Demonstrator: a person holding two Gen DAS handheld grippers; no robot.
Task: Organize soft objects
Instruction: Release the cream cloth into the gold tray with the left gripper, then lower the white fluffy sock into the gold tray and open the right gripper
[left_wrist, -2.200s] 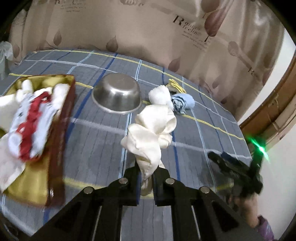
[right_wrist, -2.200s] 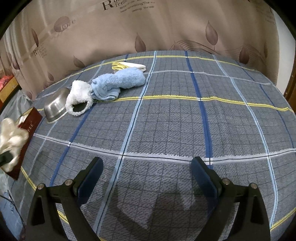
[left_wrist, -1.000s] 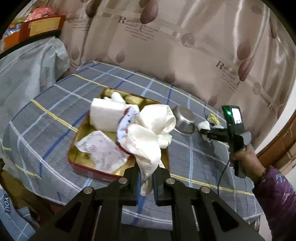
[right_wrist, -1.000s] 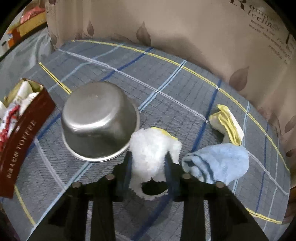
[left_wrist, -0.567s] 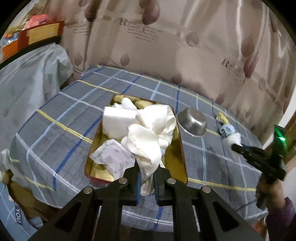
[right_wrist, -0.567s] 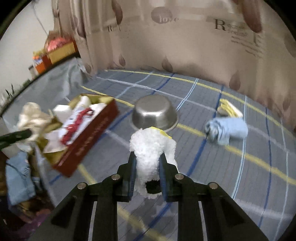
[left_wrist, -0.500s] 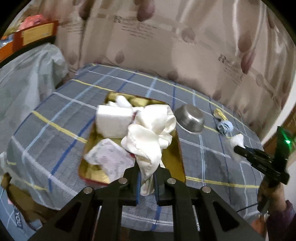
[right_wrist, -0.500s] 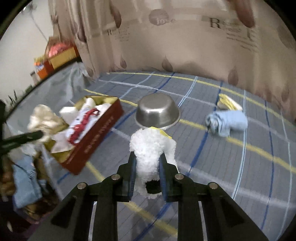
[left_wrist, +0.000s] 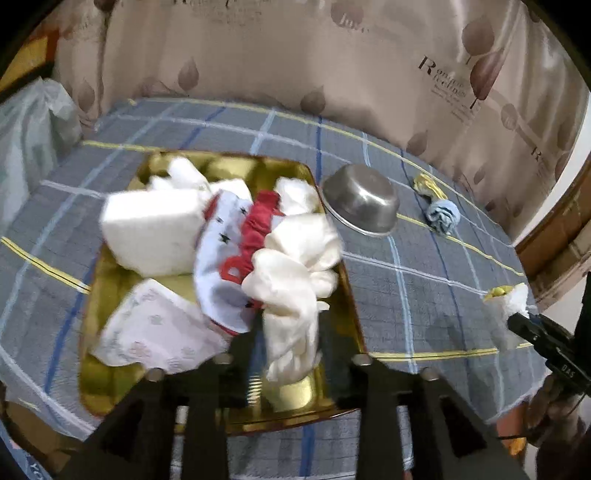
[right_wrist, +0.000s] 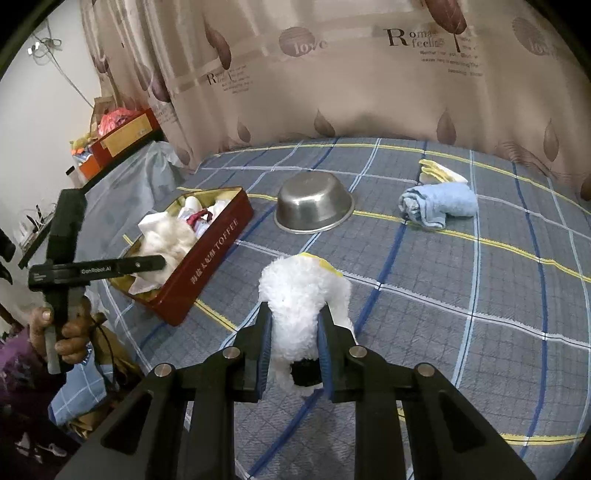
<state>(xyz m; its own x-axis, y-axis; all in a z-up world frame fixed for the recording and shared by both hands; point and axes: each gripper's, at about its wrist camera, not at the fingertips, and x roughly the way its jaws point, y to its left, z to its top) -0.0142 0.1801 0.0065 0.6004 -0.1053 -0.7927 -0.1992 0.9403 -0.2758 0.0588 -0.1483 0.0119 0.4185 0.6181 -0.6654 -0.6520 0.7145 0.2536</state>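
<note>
My left gripper is open just above the gold tin, with the cream cloth hanging loose between its fingers over the tin's right side. The tin holds a white block, a red-and-white cloth and a patterned cloth. My right gripper is shut on a fluffy white item held above the checked bedcover. The red tin lies to its left, with the left gripper over it. A rolled blue towel and a yellow-white cloth lie far right.
An upturned steel bowl sits between the tin and the blue towel; it also shows in the left wrist view. A curtain hangs behind the bed. A plastic-covered shelf with boxes stands at the left.
My left gripper has opened and dropped closer to the tin, letting go of the cream cloth. My right gripper still holds the fluffy white item and has drawn back from the bowl.
</note>
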